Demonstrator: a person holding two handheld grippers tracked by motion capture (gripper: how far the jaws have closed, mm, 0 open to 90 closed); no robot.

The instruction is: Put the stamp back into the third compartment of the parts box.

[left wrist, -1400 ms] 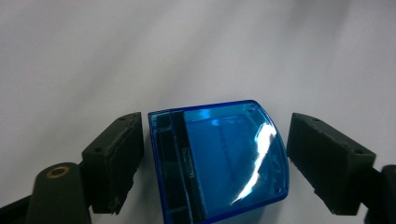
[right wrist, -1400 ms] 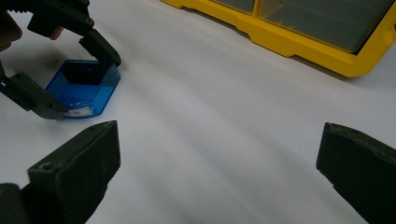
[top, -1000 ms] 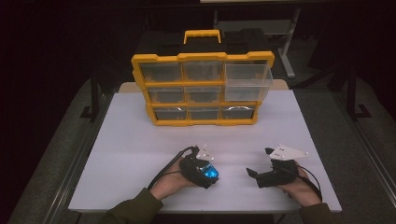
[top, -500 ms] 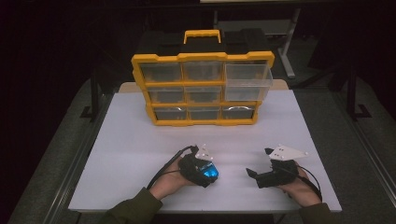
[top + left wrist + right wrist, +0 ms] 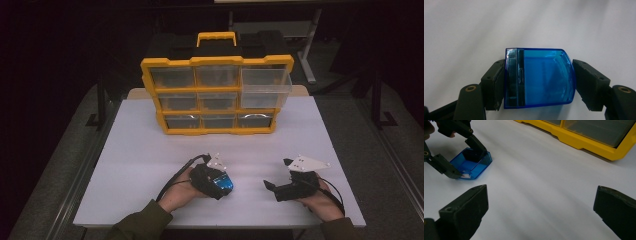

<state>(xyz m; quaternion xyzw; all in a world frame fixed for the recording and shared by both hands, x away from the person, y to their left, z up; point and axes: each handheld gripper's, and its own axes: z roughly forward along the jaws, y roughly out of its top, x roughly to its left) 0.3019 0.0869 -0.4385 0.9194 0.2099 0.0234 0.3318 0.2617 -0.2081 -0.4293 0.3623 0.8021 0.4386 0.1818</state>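
Left gripper view showed the left gripper (image 5: pixel 539 83) at frame centre, its jaws just closing around a small translucent blue plastic tray (image 5: pixel 539 78) resting on the white table (image 5: pixel 461 30); the left pad touched it, the right stood barely clear. Right gripper (image 5: pixel 540 212), lower frame, stood wide open, holding nothing.

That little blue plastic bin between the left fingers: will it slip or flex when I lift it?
The blue bin looks like hard, glossy, see-through plastic, so probably stiff but slippery. It seems thin-walled and empty, so likely light. One side is curved, giving that pad little flat contact; it might twist as the left gripper lifts.
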